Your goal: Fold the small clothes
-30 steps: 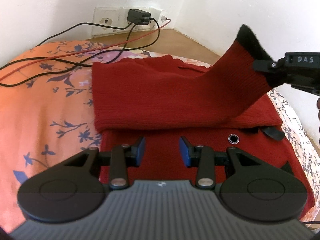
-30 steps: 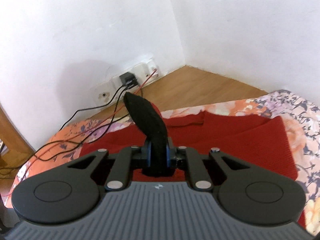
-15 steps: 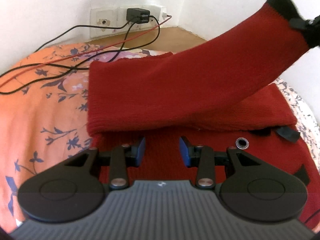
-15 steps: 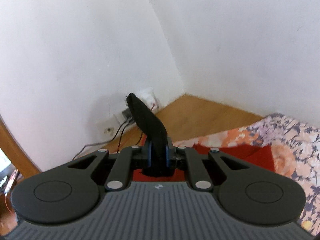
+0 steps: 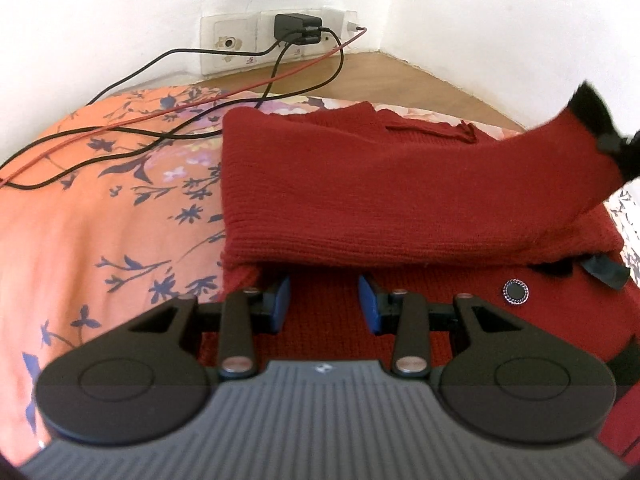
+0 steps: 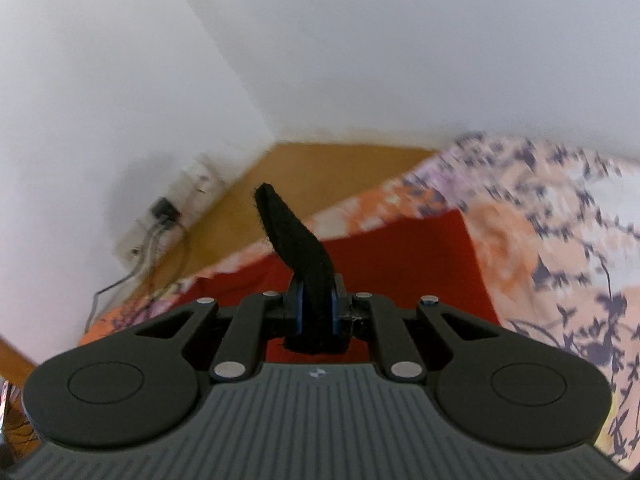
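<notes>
A dark red knit sweater (image 5: 400, 200) lies on the orange floral bedspread (image 5: 100, 220), with a round button (image 5: 515, 291) on its near part. One sleeve (image 5: 520, 168) rises to the right, ending in a black cuff (image 6: 298, 248). The left gripper (image 5: 324, 304) hovers just over the near red fabric, jaws wide apart, holding nothing. The right gripper (image 6: 316, 312) is clamped on the cuff. Far off, black and red cables (image 5: 160, 120) run to a wall socket (image 5: 280, 40).

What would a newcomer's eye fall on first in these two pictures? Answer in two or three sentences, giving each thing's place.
First, the dark red knitted sweater spread on the orange floral bedspread, one sleeve drawn up to the right. Its black cuff is pinched in the right gripper, while the left gripper hovers open above the sweater's near part. Black and red cables trail from the wall sockets behind.
</notes>
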A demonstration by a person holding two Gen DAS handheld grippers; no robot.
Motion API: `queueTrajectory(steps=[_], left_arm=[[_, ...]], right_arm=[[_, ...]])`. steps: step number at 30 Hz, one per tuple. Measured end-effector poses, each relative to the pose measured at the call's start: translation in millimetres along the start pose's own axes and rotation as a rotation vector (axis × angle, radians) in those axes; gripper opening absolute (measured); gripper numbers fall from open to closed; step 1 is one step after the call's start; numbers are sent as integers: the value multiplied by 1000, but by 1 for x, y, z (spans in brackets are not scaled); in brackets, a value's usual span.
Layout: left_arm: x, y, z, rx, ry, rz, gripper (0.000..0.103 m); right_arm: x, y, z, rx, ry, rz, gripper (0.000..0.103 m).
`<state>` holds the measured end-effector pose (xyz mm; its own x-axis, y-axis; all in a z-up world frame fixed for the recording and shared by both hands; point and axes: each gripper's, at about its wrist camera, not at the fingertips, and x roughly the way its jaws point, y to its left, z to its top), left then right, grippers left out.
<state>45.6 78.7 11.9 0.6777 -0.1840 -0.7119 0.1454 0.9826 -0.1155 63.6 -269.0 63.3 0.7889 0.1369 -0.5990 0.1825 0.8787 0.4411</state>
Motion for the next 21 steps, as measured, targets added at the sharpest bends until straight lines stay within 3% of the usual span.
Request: queueTrajectory(steps=[6,13,16,21], left_arm=[[-4,-5,1,22,11,8,39],[-19,-12,10,26,-2,-49,39],[-26,-14,18,16,-19,-71,39],[-26,-17,30,7,-49,-79,39]], right_arm=[[25,-31,-14,91,41,-59,13],[39,-53,-22,145,72,-81,18],[25,-47,-18,99,41,-127,27],[-1,-34,-11,-19,-27,-129,28]])
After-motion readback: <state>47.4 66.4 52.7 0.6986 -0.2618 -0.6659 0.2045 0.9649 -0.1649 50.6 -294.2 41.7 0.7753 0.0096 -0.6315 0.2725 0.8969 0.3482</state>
